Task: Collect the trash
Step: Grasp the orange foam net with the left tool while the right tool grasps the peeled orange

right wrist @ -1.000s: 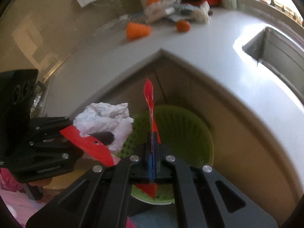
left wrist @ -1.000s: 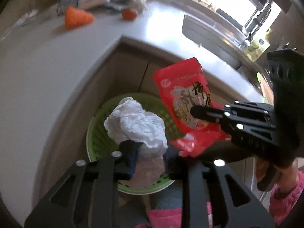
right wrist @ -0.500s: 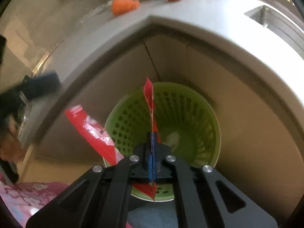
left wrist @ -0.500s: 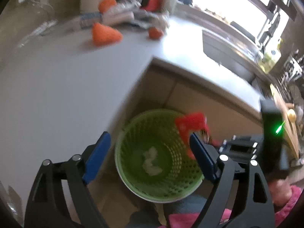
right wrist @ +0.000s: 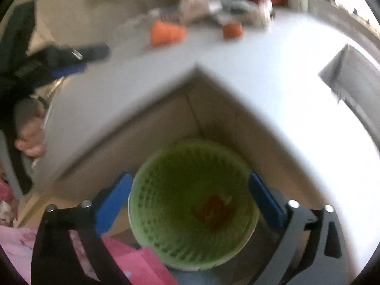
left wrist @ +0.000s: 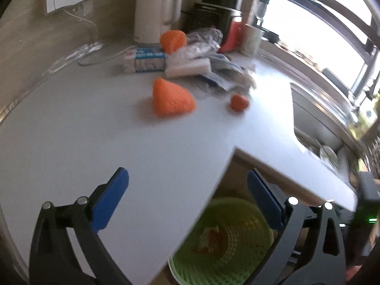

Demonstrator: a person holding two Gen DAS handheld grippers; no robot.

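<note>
While the green basket [right wrist: 193, 204] sits on the floor in the inner corner beneath the white counter [left wrist: 118, 130], filling the lower middle of the right wrist view, both claws stand released; the right gripper [right wrist: 190, 199] has just been opening, its blue pads [right wrist: 114, 201] spread to either side of the basket's rim with nothing between them, and the left gripper [left wrist: 187, 199] has likewise just been opening, its blue pads [left wrist: 111, 199] wide apart at the bottom of the left wrist view, empty. The trash lies at the bottom of the basket — a red wrapper [right wrist: 212, 210] with a pale scrap of crumpled paper [right wrist: 226, 198] just beside it, both blurred; in the left wrist view the same basket shows at lower centre, partly hidden under the counter's edge. In the right wrist view the left gripper appears at the upper left of the frame, over the counter's edge, with a person's hand [right wrist: 29, 142] below it at the left margin. Toward the top of the left wrist view the counter carries an orange cone-shaped thing [left wrist: 171, 98], a small orange-red lump [left wrist: 238, 102] to its right, a blue-and-white carton [left wrist: 144, 60], a heap of clear plastic wrapping [left wrist: 206, 47] and a white kettle [left wrist: 154, 11] against the wall; a sink [left wrist: 315, 128] is sunk into the counter at the right — bright window light above it. Pink fabric [right wrist: 133, 263] fills the lower left of the right wrist view.
</note>
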